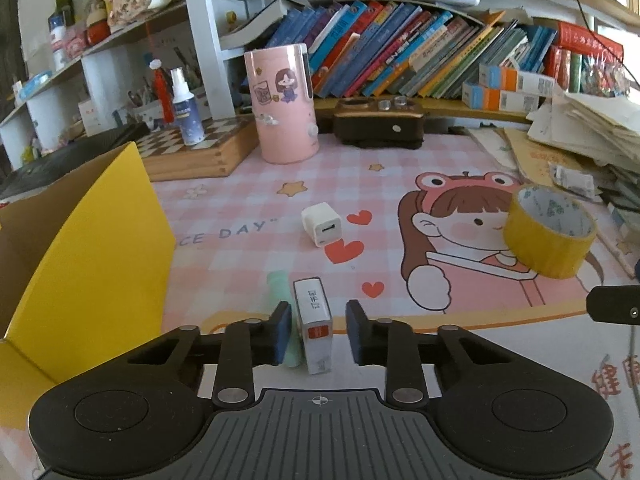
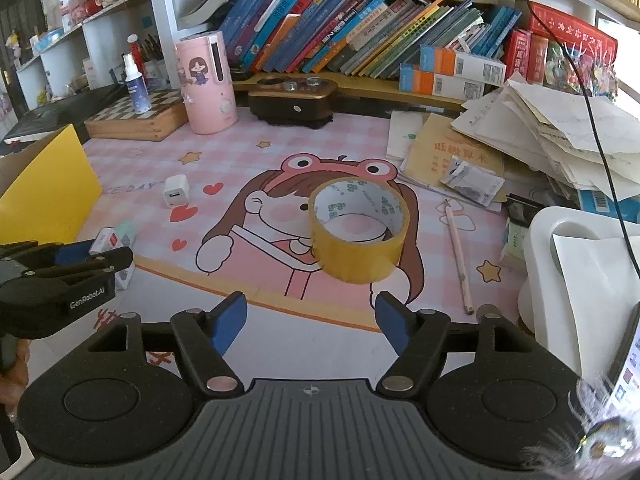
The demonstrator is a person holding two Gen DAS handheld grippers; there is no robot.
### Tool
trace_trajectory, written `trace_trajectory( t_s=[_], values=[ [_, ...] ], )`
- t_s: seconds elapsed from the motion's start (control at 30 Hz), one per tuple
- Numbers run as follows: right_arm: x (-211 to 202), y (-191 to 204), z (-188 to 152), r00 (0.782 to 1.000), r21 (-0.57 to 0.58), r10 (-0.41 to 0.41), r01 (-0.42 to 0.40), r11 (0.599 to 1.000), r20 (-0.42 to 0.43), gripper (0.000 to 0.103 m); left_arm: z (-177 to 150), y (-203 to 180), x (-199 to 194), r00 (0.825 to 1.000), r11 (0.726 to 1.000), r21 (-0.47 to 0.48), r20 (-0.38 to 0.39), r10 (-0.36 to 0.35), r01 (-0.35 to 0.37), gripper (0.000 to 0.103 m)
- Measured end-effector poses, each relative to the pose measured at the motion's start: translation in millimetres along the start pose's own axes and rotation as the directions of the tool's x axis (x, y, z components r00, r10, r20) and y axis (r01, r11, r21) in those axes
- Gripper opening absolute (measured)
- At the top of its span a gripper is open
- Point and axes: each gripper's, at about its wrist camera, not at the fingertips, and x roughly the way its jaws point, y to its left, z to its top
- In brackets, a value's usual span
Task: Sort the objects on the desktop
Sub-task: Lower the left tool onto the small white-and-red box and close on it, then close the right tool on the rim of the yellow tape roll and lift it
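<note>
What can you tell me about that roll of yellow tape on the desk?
The tape roll is a wide ring of glossy yellow-brown tape wound on a white core printed with small green marks. It lies flat on the pink cartoon mat, hole upward, over the drawn girl's face. Nothing touches it but the mat. The right gripper sits just short of it, jaws open, and a pencil lies apart to its right.

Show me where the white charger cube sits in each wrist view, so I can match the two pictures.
Left wrist view: the white charger cube lies centre frame on the pink mat, beyond the left gripper.
Right wrist view: the cube lies left of centre, near the yellow box.
Shared landmark: the yellow tape roll, to the cube's right in both views.
</note>
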Motion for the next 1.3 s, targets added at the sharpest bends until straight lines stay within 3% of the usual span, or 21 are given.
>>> trace_trajectory(
  t_s=[0.07, 0.3, 0.53, 0.87, 1.1, 1.17, 1.2, 1.3],
  values=[
    [3, -1, 1, 1.0, 0.002, 0.0, 0.0, 1.0, -0.003, 0.07, 1, 0, 4, 1.0, 1.0, 0.004, -0.005, 0.004, -0.004, 0.013],
    [19, -6, 10, 1.0, -0.004, -0.015, 0.015, 1.0, 0.014, 0.083, 2, 4, -10, 1.0, 1.0, -0.018, 0.011, -0.025, 0.025, 0.013],
    [52, -15, 23, 0.999, -0.025, -0.046, 0.047, 0.999, 0.027, 0.094, 6, 17, -53, 0.991, 0.99, -0.084, 0.085, -0.107, 0.114, 0.013],
    [106, -27, 41, 0.999, -0.003, -0.044, 0.043, 0.999, -0.021, 0.099, -9, 29, -78, 0.994, 0.985, -0.135, 0.055, -0.099, 0.105, 0.013],
    [127, -25, 46, 0.998, -0.039, -0.051, 0.05, 0.998, -0.026, 0.099, -14, 37, -90, 0.996, 0.984, -0.161, 0.064, -0.069, 0.079, 0.013],
    [128, -25, 48, 0.998, -0.033, -0.062, 0.062, 0.998, -0.013, 0.091, -16, 38, -92, 0.996, 0.984, -0.164, 0.062, -0.065, 0.074, 0.013],
    [127, -25, 48, 0.998, -0.033, -0.063, 0.063, 0.997, -0.004, 0.081, -17, 38, -93, 0.996, 0.983, -0.166, 0.063, -0.063, 0.073, 0.013],
    [126, -24, 52, 0.999, -0.041, -0.051, 0.05, 0.998, -0.014, 0.081, -18, 41, -95, 0.996, 0.982, -0.177, 0.068, -0.059, 0.07, 0.013]
  ],
)
